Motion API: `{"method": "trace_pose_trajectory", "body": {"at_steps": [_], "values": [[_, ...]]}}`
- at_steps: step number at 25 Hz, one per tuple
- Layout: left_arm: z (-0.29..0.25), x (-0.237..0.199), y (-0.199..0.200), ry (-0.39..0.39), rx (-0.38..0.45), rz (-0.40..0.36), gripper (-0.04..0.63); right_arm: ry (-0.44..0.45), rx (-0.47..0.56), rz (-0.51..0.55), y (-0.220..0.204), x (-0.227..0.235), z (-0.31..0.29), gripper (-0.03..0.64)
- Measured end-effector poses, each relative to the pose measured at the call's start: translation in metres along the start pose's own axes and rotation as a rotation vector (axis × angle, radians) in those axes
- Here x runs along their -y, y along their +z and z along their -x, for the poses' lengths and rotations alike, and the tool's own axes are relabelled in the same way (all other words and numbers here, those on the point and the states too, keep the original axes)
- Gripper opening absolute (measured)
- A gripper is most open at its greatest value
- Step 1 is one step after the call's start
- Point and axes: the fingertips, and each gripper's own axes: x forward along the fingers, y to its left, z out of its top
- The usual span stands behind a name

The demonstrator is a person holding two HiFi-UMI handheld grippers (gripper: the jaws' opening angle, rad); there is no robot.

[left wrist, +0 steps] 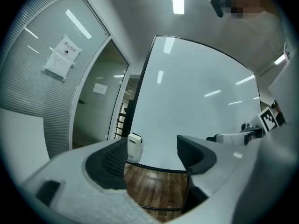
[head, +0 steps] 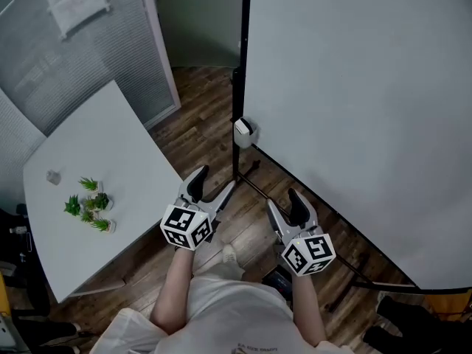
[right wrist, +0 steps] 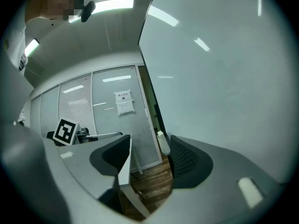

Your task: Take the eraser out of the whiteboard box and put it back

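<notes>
Ahead of left hand-held gripper [head: 214, 184], whiteboard box [head: 243, 132]

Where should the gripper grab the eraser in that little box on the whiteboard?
Probably the eraser's top end, which seems to poke out of the box on the whiteboard's edge. Come down from above, jaws on its two sides, since the box walls cover the rest. It looks tiny here, so I'm unsure.
</notes>
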Motion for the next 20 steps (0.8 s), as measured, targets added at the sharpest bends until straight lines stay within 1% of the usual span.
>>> {"method": "trace_pose_trajectory", "body": {"at_steps": [4, 8, 13, 20], "values": [[-0.034, -0.02, 0.016, -0.025, 0.003, -0.009, 0.314, -0.014, 0.006, -0.001, 0.013, 0.012, -0.03, 0.268], [-0.059, -0.035, 0.025, -0.052, 0.006, -0.012, 0.314, -0.038, 0.001, -0.001, 0.015, 0.024, -0.053, 0.268], [-0.073, -0.045, 0.024, -0.08, 0.002, -0.007, 0.313, -0.055, 0.004, 0.001, 0.017, 0.031, -0.072, 0.268], [-0.082, -0.048, 0.018, -0.101, -0.013, -0.018, 0.311, -0.079, 0.004, 0.007, 0.015, 0.037, -0.077, 0.27]]}}
